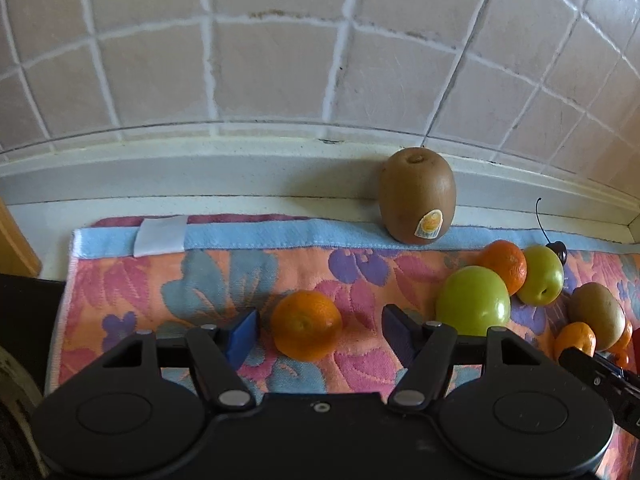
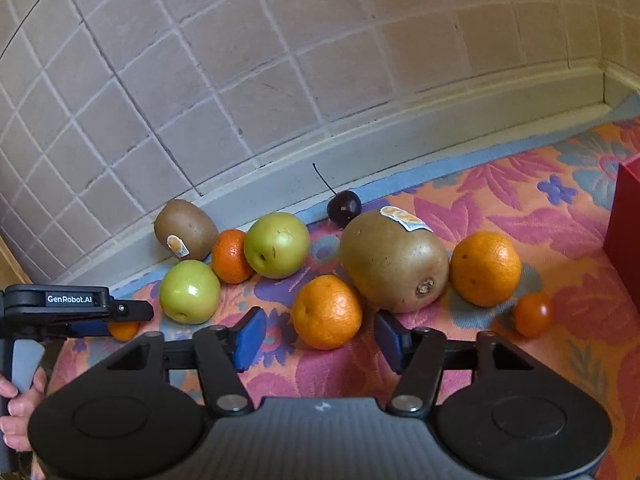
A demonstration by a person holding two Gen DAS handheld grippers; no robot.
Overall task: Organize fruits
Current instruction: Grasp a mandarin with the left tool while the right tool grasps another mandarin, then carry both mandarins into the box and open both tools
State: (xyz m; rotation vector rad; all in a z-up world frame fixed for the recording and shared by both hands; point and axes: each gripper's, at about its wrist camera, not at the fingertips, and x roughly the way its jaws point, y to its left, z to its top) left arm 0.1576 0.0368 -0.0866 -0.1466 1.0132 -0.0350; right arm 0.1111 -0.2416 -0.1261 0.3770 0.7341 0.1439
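Observation:
My left gripper (image 1: 318, 334) is open with a mandarin (image 1: 306, 326) lying between its blue pads on the floral towel (image 1: 208, 276). A kiwi (image 1: 417, 196) stands upright at the towel's back edge. Two green apples (image 1: 473, 300) and another mandarin (image 1: 505, 266) cluster to the right. My right gripper (image 2: 320, 338) is open around another mandarin (image 2: 327, 311), its pads apart from it. Behind it lie a large kiwi (image 2: 394, 260), a mandarin (image 2: 485, 268), a cherry (image 2: 344, 207), two green apples (image 2: 277, 245), a smaller kiwi (image 2: 186, 229) and a cherry tomato (image 2: 533, 314).
A tiled wall (image 1: 280, 60) with a white ledge runs close behind the towel. A red box (image 2: 626, 236) stands at the right edge. The left gripper shows in the right wrist view (image 2: 76, 306) at far left, over a small mandarin (image 2: 124, 330).

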